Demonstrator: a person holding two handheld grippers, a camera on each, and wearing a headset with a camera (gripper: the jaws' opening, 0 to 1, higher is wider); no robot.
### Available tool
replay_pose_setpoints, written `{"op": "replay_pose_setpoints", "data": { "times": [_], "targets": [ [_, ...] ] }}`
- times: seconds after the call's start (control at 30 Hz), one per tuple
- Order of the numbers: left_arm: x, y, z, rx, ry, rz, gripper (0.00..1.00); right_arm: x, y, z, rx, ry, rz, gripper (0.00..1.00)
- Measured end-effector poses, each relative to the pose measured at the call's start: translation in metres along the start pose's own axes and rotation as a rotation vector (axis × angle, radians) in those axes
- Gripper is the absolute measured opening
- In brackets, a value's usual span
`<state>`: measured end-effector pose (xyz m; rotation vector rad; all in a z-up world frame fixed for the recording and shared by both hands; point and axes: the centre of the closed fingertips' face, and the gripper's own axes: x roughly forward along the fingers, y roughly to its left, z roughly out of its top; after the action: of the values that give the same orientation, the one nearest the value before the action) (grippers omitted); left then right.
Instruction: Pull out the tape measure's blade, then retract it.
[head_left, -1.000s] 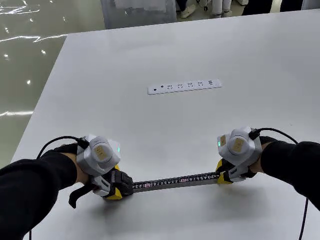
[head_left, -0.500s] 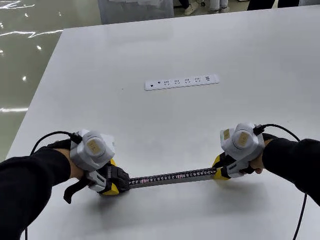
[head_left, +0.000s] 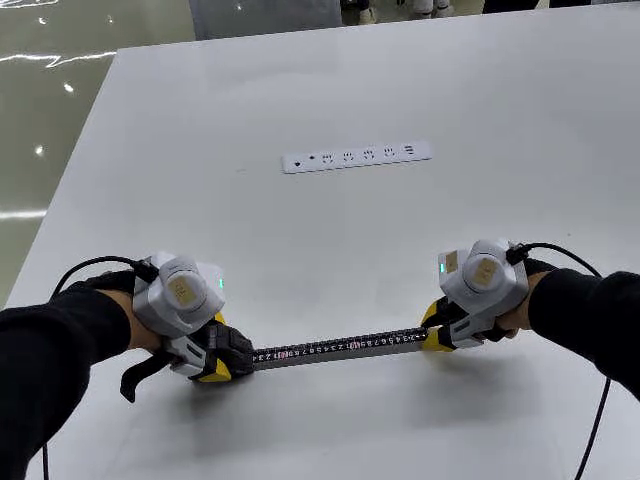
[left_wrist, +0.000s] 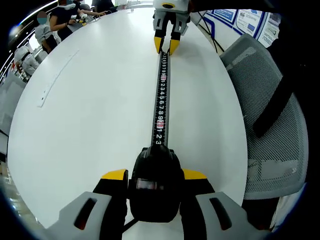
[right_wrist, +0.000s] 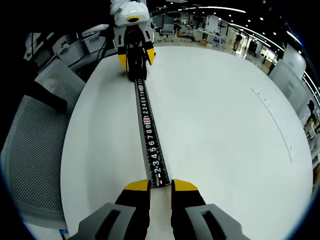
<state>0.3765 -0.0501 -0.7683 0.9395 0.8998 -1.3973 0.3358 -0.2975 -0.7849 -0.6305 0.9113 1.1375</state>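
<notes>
Tape measure (left_wrist: 152, 192) is clamped by its black case between the yellow-tipped jaws of the left gripper (left_wrist: 154, 175), near the front edge of the white table (head_left: 420, 230) (the case takes up the whole gap between the jaws). From the case the blade (right_wrist: 148, 135) is stretched out flat over the tabletop, numbers upward, and its tip is pinched between the closed jaws of the right gripper (right_wrist: 157, 186). The two grippers are held well apart, facing each other along the blade. A white power strip (head_left: 357, 156) is seen farther back on the table, well apart from the blade. A grey mesh chair (left_wrist: 260, 100) is seen beside the table.
</notes>
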Motion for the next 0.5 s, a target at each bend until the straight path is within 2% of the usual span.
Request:
{"op": "replay_pose_setpoints", "data": {
  "times": [0.2,0.33,0.4,0.43,0.5],
  "targets": [
    [-0.007,-0.002,0.0,-0.007,-0.012,0.017,0.41,-0.003,0.0,-0.002,-0.018,0.026,-0.003,0.16],
    [-0.01,-0.001,0.0,-0.036,-0.022,0.023,0.49,-0.002,0.005,-0.007,-0.02,0.049,0.008,0.21],
    [-0.011,-0.001,0.0,-0.065,-0.036,0.021,0.53,-0.002,0.006,-0.01,-0.011,0.061,0.009,0.25],
    [-0.012,0.0,0.003,-0.102,-0.057,0.03,0.57,-0.002,0.007,-0.01,-0.003,0.062,0.007,0.26],
    [-0.013,0.003,0.002,-0.12,-0.065,0.041,0.61,-0.003,0.007,-0.009,-0.001,0.057,0.001,0.29]
  ]
}}
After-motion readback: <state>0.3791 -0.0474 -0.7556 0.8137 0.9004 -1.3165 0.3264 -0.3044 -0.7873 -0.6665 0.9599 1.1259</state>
